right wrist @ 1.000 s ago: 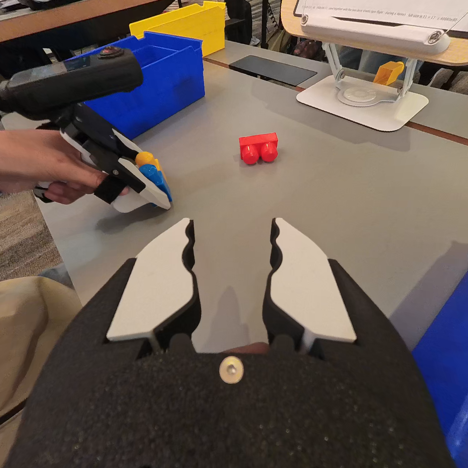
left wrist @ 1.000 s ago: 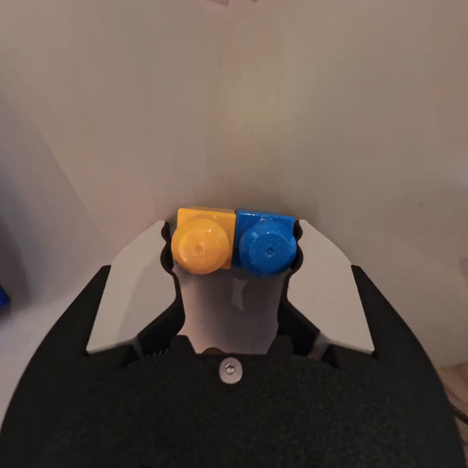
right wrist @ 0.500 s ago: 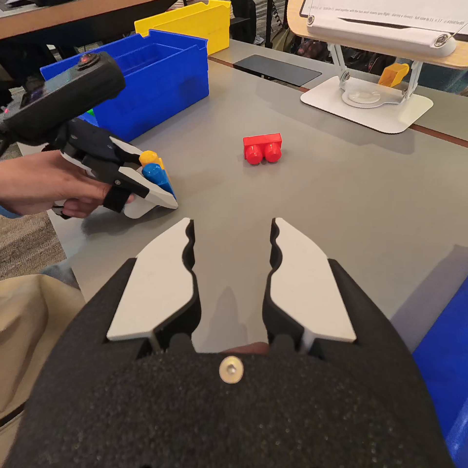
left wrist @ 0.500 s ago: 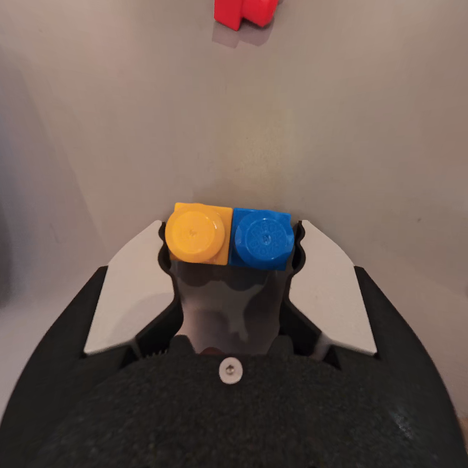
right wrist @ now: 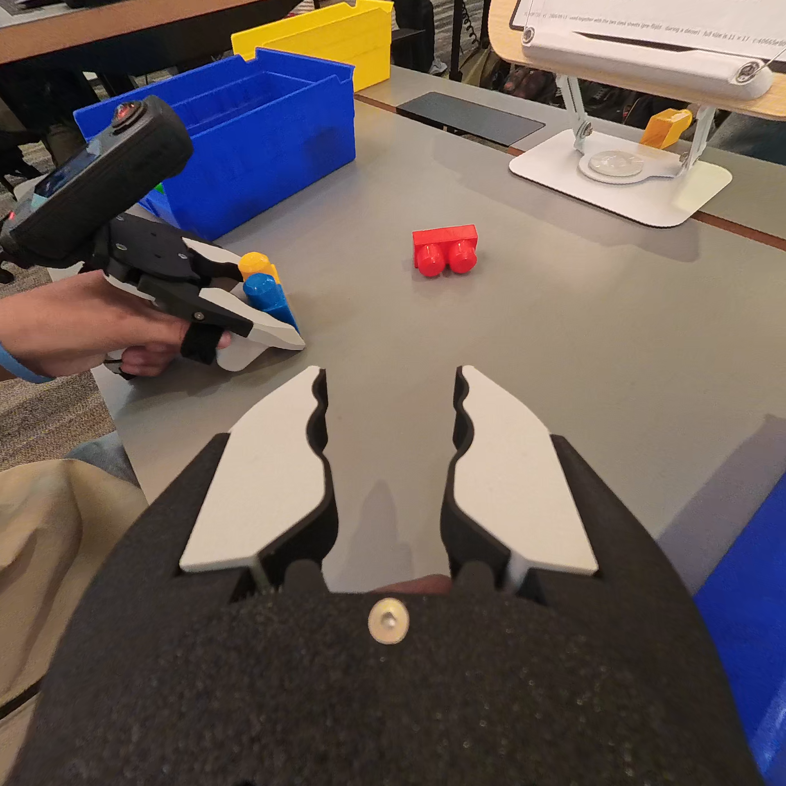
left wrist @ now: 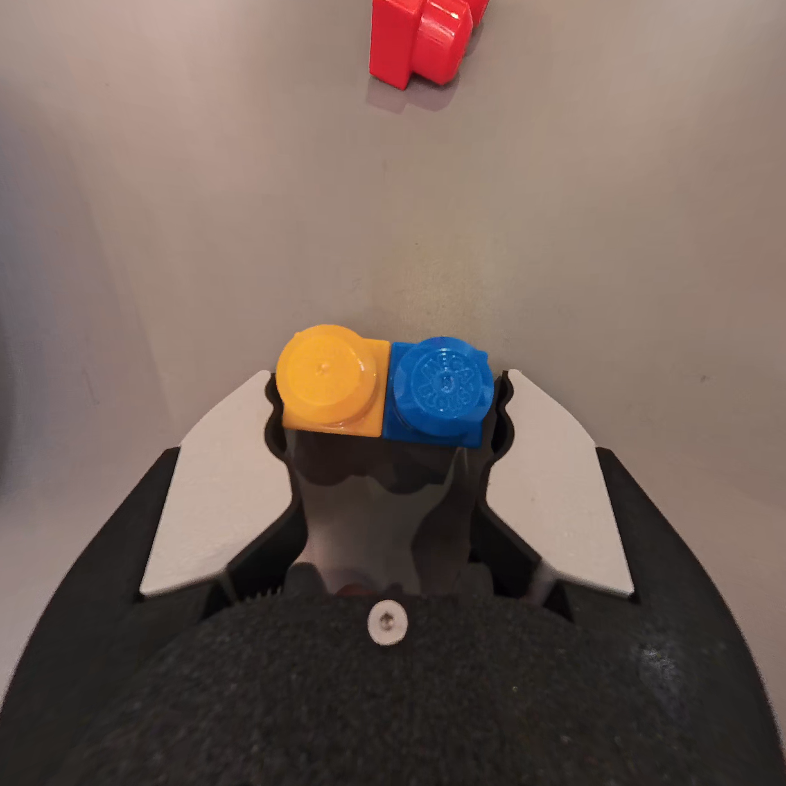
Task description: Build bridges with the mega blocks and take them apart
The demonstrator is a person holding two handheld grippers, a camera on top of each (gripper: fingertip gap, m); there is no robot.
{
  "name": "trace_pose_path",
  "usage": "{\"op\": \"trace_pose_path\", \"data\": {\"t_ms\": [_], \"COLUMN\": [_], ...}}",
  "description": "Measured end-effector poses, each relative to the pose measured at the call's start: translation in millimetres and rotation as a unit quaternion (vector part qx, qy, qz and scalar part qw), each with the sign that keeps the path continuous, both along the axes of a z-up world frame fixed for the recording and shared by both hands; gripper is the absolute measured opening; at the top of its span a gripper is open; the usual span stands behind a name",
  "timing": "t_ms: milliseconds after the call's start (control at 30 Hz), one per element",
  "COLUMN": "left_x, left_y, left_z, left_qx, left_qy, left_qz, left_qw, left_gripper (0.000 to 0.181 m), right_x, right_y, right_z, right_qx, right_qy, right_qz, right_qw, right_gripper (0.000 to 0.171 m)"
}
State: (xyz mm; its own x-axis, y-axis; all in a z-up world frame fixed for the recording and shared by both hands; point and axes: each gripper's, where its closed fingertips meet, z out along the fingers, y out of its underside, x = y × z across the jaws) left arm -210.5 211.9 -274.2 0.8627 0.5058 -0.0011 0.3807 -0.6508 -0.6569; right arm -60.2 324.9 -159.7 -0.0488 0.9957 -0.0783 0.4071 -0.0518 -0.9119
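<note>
My left gripper (left wrist: 388, 374) is shut on a yellow block (left wrist: 327, 378) and a blue block (left wrist: 440, 395), held side by side with their studs facing the camera. In the right wrist view the left gripper (right wrist: 272, 297) holds the yellow block (right wrist: 255, 263) and the blue block (right wrist: 268, 293) tilted, low at the grey table (right wrist: 553, 383) near its left edge. A red two-stud block (right wrist: 444, 251) lies on its side mid-table; it also shows at the top of the left wrist view (left wrist: 421, 42). My right gripper (right wrist: 389, 370) is open and empty above the near table.
A blue bin (right wrist: 255, 140) stands at the far left with a yellow bin (right wrist: 323, 42) behind it. A white stand (right wrist: 616, 178) is at the far right and a black pad (right wrist: 468, 115) beside it. A blue object (right wrist: 744, 595) is at the right edge.
The left gripper, still holding the two blocks, has swung toward the red block, which has come into its view and grown larger. The right gripper stays open and nearly still.
</note>
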Motion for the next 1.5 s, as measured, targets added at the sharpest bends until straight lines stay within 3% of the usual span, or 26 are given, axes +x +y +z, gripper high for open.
{"op": "trace_pose_path", "data": {"t_ms": [833, 1500], "left_x": [-2, 7], "left_y": [-1, 2], "left_z": [1, 7], "left_qx": [0.005, 0.016], "left_qy": [0.005, 0.011], "left_qz": [0.007, -0.033], "left_qw": [1.0, 0.999], "left_gripper": [0.089, 0.082], "right_x": [0, -2], "right_y": [1, -2], "right_z": [-2, -4], "right_qx": [-0.004, 0.002], "right_qy": [-0.002, -0.007], "right_qz": [0.001, 0.001], "right_qw": [1.0, 1.0], "right_gripper": [0.056, 0.055]}}
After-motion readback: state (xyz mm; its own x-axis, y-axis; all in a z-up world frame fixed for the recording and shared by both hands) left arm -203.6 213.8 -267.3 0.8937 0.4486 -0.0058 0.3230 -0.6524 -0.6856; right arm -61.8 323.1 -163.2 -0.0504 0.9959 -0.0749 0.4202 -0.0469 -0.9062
